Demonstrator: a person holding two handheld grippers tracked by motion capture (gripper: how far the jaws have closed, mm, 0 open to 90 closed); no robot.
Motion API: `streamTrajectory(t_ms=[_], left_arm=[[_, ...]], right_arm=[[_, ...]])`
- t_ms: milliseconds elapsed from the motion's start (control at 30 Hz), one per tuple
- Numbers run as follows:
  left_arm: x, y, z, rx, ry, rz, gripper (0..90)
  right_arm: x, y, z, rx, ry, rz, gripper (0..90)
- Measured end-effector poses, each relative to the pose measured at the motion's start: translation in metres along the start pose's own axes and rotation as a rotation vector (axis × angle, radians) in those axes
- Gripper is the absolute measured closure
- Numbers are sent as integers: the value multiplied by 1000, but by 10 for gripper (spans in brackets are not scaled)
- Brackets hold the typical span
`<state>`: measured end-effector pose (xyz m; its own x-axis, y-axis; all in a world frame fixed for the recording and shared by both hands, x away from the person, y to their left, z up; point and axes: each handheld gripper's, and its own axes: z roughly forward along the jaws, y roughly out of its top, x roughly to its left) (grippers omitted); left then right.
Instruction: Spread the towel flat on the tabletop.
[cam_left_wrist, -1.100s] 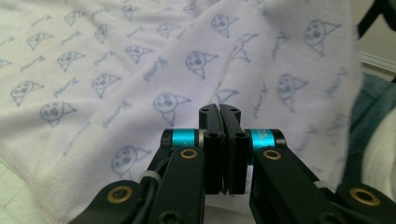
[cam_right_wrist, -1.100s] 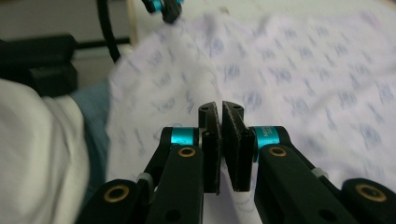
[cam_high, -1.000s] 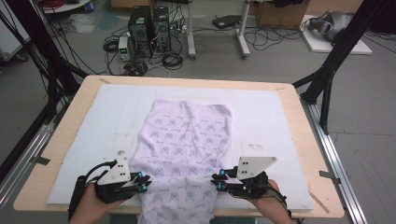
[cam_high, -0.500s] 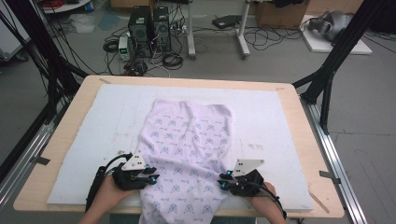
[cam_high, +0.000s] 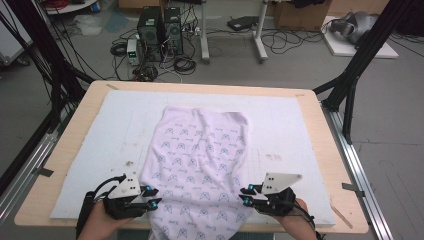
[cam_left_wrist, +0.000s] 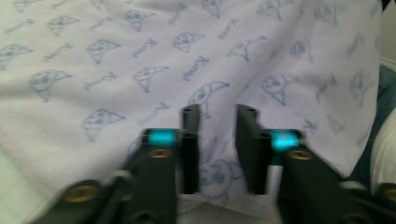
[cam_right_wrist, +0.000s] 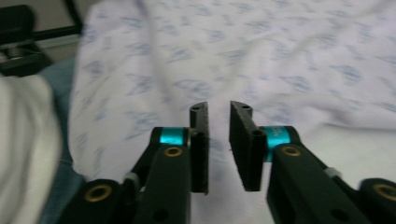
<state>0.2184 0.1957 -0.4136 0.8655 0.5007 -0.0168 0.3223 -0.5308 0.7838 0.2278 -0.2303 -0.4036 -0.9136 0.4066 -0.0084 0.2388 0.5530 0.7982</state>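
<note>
A pale lilac cloth (cam_high: 200, 155) with a blue print lies flat in the middle of the white mat (cam_high: 115, 125), and its near end hangs over the table's front edge. My left gripper (cam_high: 154, 196) rests at the cloth's left edge near the front. In the left gripper view, the left gripper (cam_left_wrist: 218, 112) has just been opening its jaws; the cloth (cam_left_wrist: 140, 56) lies beneath the gap, not pinched. My right gripper (cam_high: 242, 195) sits at the cloth's right edge. Seen close up, the right gripper (cam_right_wrist: 218, 108) has likewise just been opening over the cloth (cam_right_wrist: 261, 51), with nothing gripped.
The wooden table (cam_high: 65, 165) has metal rails along both sides and black frame legs (cam_high: 350, 85) at the back corners. Computer towers (cam_high: 160, 27) and cables stand on the floor beyond it. The person's sleeve (cam_right_wrist: 23, 154) shows beside the hanging cloth.
Half a second ago both grippers had pushed inward onto the cloth's side edges. Both have since drawn back outward and toward the front edge. The cloth has hardly shifted.
</note>
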Motion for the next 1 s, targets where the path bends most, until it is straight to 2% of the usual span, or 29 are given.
streamTrajectory(t_ms=[67, 167, 267, 300, 333, 400, 467, 533, 667, 767, 800, 867, 1000], left_arm=[[6, 2, 2, -8, 28, -12, 585], [17, 3, 13, -6, 64, -29, 568], [29, -1, 27, 38, 93, -49, 571], [32, -3, 32, 52, 82, -61, 591], [33, -4, 37, 76, 83, -54, 645], [34, -4, 38, 66, 71, -43, 746], [32, -3, 38, 69, 64, -21, 880], [28, -3, 37, 70, 66, -13, 895], [22, -1, 25, 43, 56, -13, 896], [20, 0, 14, 21, 64, -11, 895], [20, 0, 12, 13, 75, -13, 886], [25, -1, 10, 14, 85, -39, 754], [34, -4, 17, 36, 114, -69, 574]], right_arm=[[-7, -2, 5, 23, -24, 14, 701], [-17, -8, 21, 67, -40, 40, 632], [-22, -15, 38, 105, -50, 61, 632], [-23, -17, 43, 113, -47, 73, 647], [-23, -18, 45, 100, -53, 71, 696], [-25, -19, 45, 91, -44, 77, 830], [-24, -20, 43, 90, -32, 62, 865], [-23, -19, 41, 89, -32, 56, 869], [-18, -15, 25, 56, -43, 43, 872], [-16, -12, 10, 41, -66, 35, 870], [-17, -12, 6, 37, -69, 38, 867], [-20, -12, 3, 38, -72, 52, 823], [-28, -15, 11, 47, -88, 91, 682]])
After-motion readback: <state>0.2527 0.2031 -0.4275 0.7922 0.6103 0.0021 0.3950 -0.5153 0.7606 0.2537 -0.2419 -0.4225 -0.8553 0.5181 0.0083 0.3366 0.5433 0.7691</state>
